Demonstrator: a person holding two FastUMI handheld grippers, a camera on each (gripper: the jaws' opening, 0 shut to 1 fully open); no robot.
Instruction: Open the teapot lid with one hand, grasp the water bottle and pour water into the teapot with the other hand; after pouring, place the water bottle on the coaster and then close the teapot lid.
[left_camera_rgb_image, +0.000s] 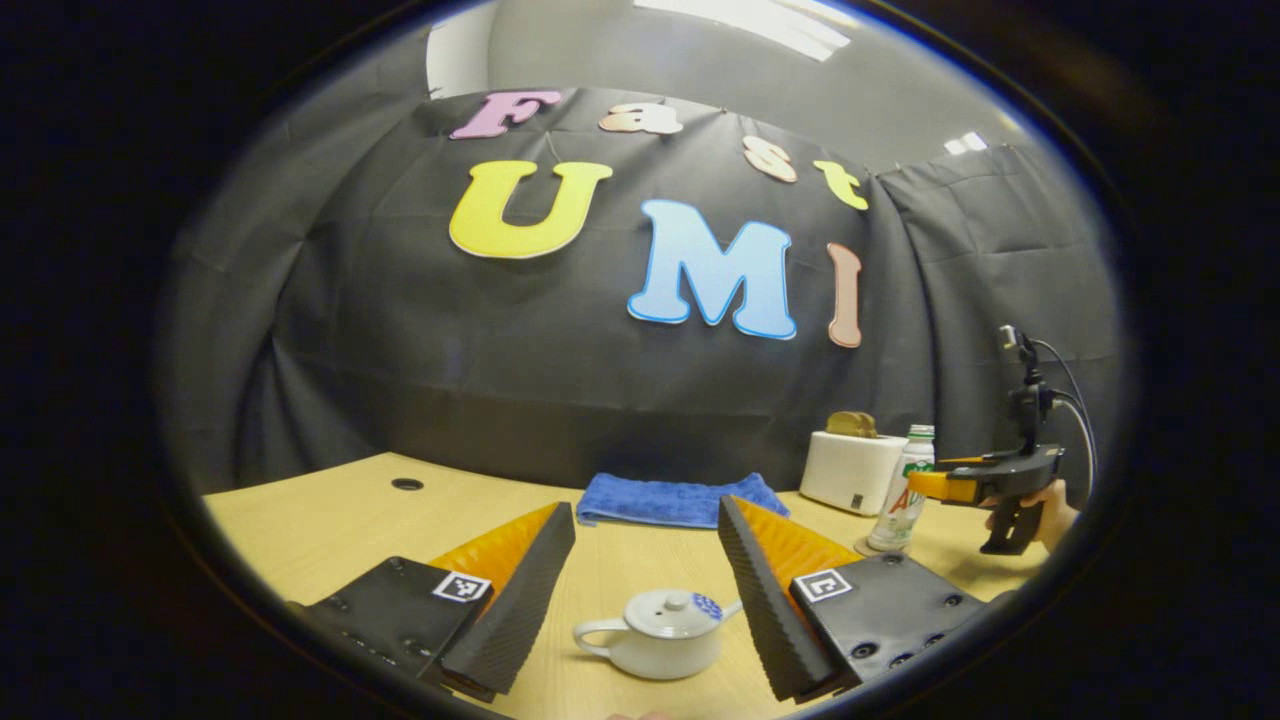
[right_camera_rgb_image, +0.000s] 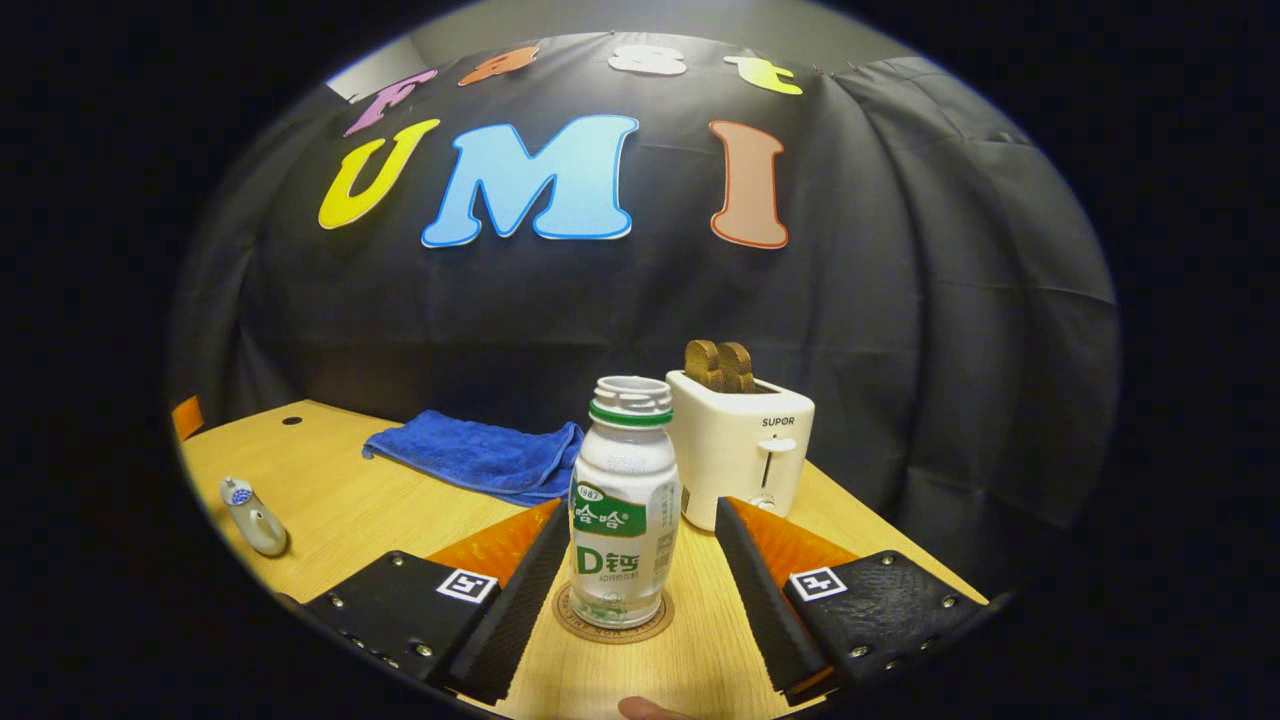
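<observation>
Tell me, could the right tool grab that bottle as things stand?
Probably yes: the right tool is open, its fingers either side of the bottle on its coaster, nothing between them.

In the left gripper view the teapot's spout tip hides behind a finger; the coaster barely shows beneath the bottle.

Toaster crowds just behind the bottle; its sides and front stand free.
</observation>
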